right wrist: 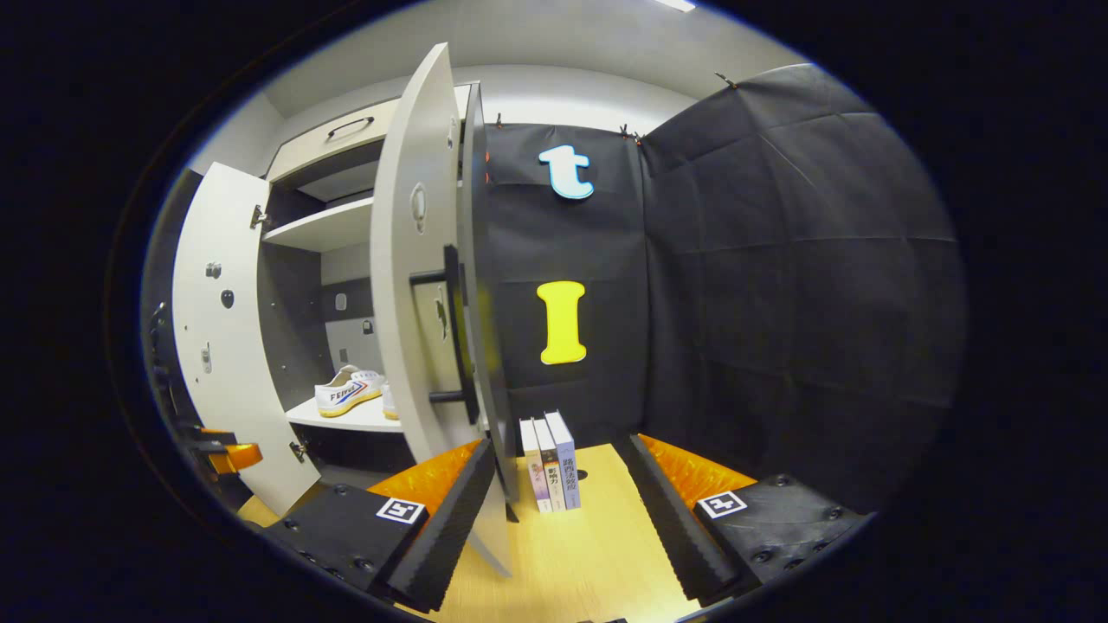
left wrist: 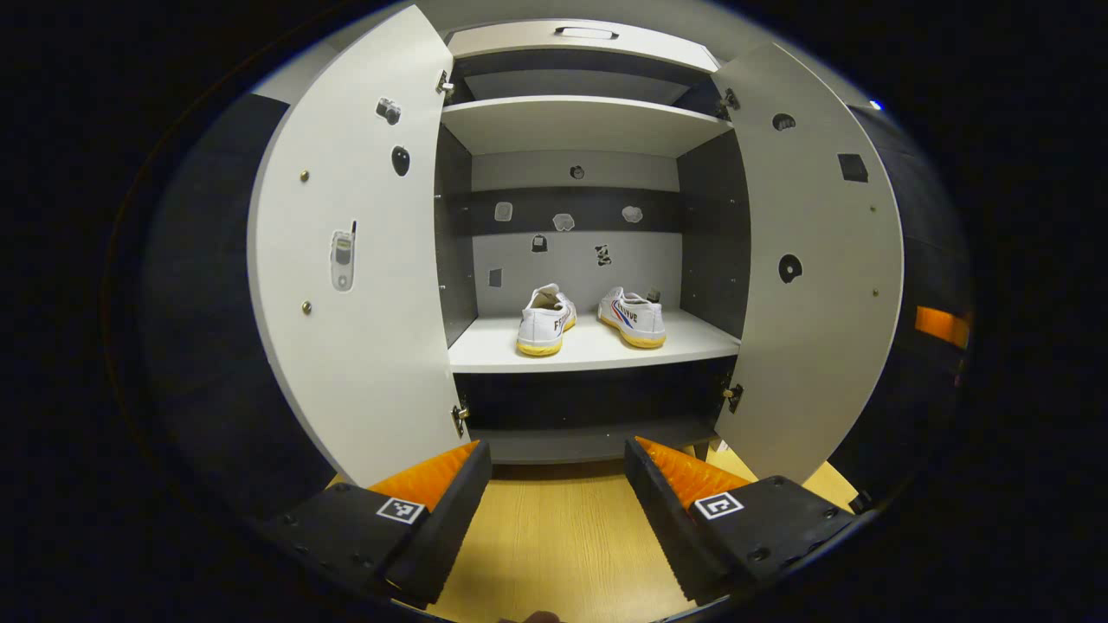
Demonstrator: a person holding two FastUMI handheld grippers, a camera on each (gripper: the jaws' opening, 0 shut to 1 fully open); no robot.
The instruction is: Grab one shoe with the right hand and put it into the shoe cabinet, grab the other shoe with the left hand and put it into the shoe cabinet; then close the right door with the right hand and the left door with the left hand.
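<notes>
Both shoes [left wrist: 593, 320] sit on the cabinet's [left wrist: 580, 121] middle shelf [left wrist: 589, 353], toward the back, apart. Doors left to shut. Right door [right wrist: 415, 285] wide open; left door [left wrist: 355, 260] too.

Right gripper [right wrist: 554, 502]: jaws wide, holding nothing, left finger just beside the right door's outer edge, near the bar handle [right wrist: 450, 329]. Left gripper [left wrist: 558, 493]: wide open, empty, facing the opening.

Doors look like stiff, light hinged panels; push the outer face near the free edge, or hook the handle. Smooth laminate, may slip.

Wooden floor [left wrist: 554, 545]; three books [right wrist: 550, 463] stand by the cloth wall [right wrist: 779, 285], behind the right door.
</notes>
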